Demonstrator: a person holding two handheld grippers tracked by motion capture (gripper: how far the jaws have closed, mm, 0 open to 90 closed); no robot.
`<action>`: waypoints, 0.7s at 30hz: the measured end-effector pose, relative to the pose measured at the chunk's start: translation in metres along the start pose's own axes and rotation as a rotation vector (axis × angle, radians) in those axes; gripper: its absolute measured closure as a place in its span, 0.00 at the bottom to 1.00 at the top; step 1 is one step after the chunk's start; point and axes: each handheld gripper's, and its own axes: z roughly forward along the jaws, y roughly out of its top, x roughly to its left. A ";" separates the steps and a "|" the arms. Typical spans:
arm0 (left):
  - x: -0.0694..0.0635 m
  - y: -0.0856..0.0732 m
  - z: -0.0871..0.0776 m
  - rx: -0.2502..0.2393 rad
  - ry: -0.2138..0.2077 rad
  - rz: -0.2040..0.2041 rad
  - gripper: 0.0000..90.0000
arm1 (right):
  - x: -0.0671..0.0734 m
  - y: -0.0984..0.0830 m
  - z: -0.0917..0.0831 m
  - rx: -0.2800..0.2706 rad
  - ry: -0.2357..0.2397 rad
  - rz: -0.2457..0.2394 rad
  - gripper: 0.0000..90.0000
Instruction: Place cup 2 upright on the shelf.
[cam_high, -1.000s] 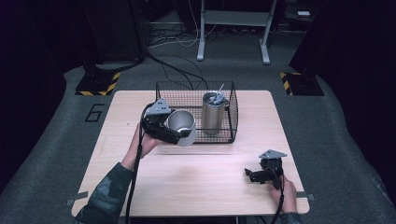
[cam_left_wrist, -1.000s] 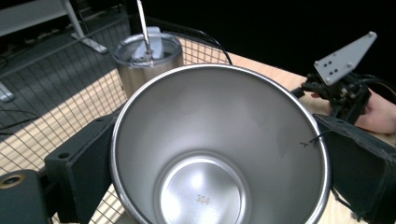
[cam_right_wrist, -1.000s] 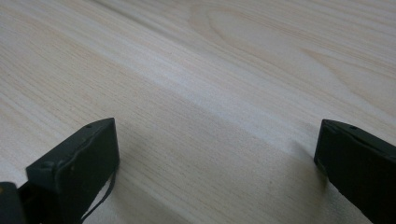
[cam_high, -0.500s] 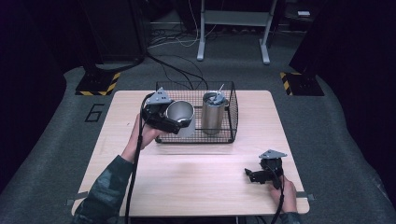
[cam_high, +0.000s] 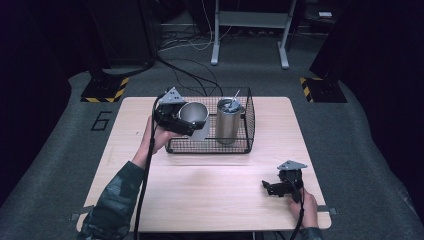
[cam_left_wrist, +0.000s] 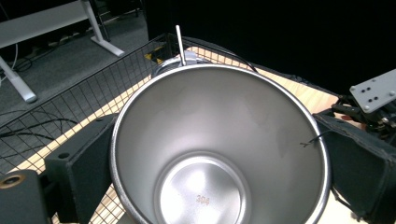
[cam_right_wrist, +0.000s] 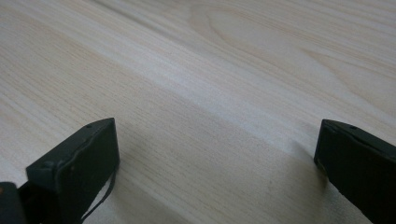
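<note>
An open steel cup (cam_high: 195, 112) is held tilted over the left end of a black wire basket (cam_high: 248, 122), with my left gripper (cam_high: 186, 122) shut on its sides. In the left gripper view I look into the cup (cam_left_wrist: 219, 149), a black finger (cam_left_wrist: 79, 163) pressed against each side. A lidded steel tumbler (cam_high: 229, 122) with a straw (cam_left_wrist: 180, 44) stands upright in the basket just beyond it. My right gripper (cam_high: 272, 187) rests low over the wooden table (cam_high: 210, 200) at the front right. It stands open (cam_right_wrist: 215, 158), with bare wood between its jaws.
The basket's mesh wall (cam_left_wrist: 70, 107) runs along the left of the held cup. Cables and a white desk frame (cam_high: 250, 30) lie on the floor beyond the table. Yellow-black floor markers (cam_high: 105, 90) sit at the far corners.
My left gripper has carried the cup up and away from the table in front of the basket to over the basket's left end. The right gripper has stayed put.
</note>
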 end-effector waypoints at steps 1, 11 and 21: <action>0.001 0.000 0.001 0.003 0.004 0.000 0.07 | 0.000 0.000 0.000 0.000 0.000 0.000 0.00; 0.017 0.003 0.019 0.039 0.030 -0.026 0.07 | 0.000 0.000 0.000 0.000 0.000 0.000 0.00; 0.026 0.002 0.034 0.055 0.058 -0.046 0.07 | 0.000 0.000 0.000 0.000 0.000 0.000 0.00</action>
